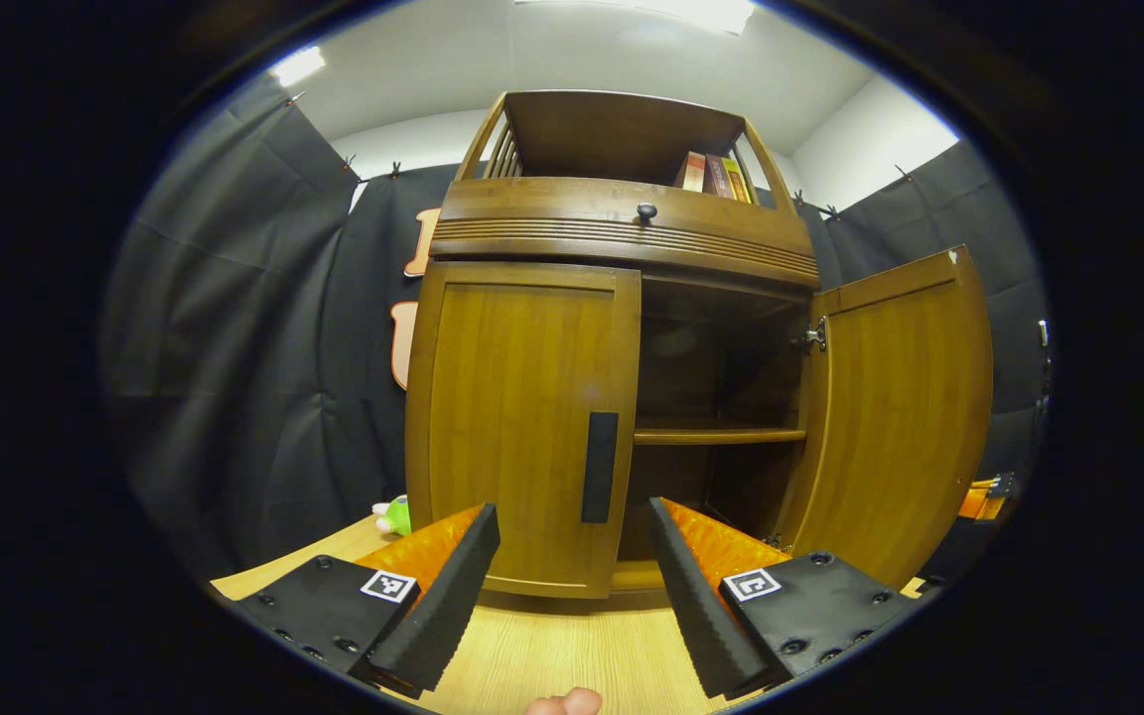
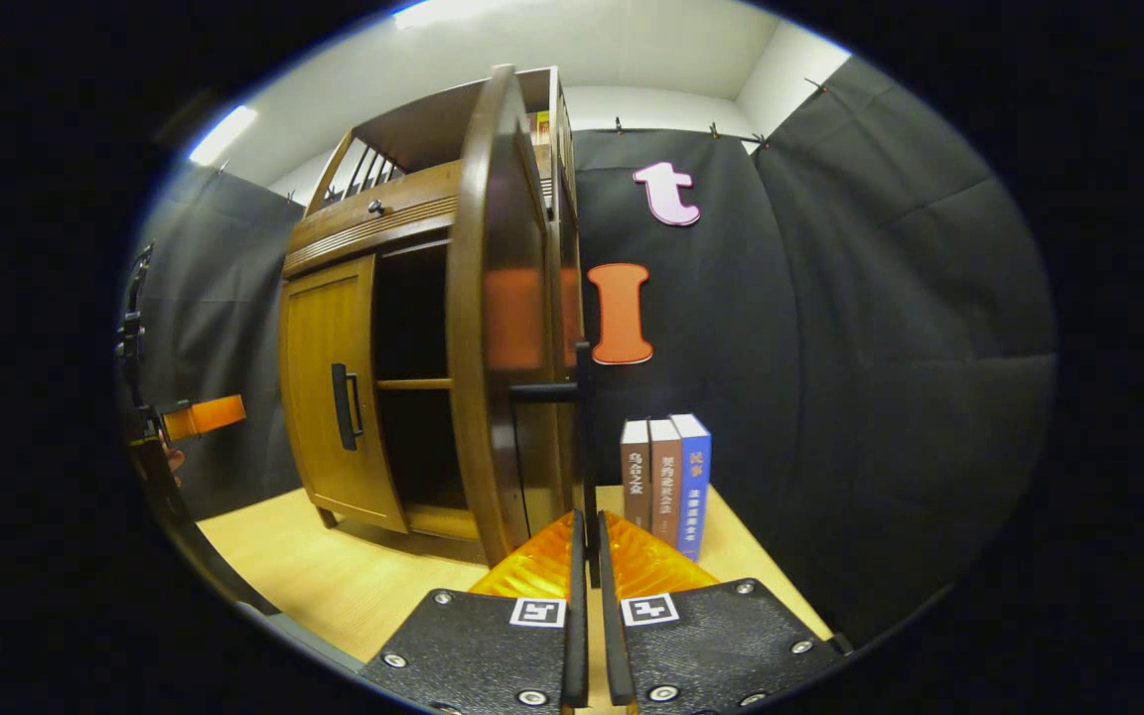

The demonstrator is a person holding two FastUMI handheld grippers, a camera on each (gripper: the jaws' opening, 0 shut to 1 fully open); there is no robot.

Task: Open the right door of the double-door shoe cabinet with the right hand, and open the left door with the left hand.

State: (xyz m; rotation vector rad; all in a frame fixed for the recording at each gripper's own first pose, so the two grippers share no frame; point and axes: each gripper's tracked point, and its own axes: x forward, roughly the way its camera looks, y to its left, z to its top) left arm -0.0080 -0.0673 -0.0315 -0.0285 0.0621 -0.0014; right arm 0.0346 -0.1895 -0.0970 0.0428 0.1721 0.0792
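Wooden shoe cabinet [image 1: 622, 328], flat rectangular left door [image 1: 522, 417]

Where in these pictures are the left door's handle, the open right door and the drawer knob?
left door's handle [image 1: 600, 467], left gripper view, middle of the bar.
right door [image 1: 905, 417], left gripper view, inner panel.
drawer knob [image 1: 646, 211], left gripper view, knob's face.

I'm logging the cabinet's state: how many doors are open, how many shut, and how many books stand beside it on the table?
Open doors: 1, the right door
Shut doors: 1, the left door
Books beside the cabinet: 3
Total: 5
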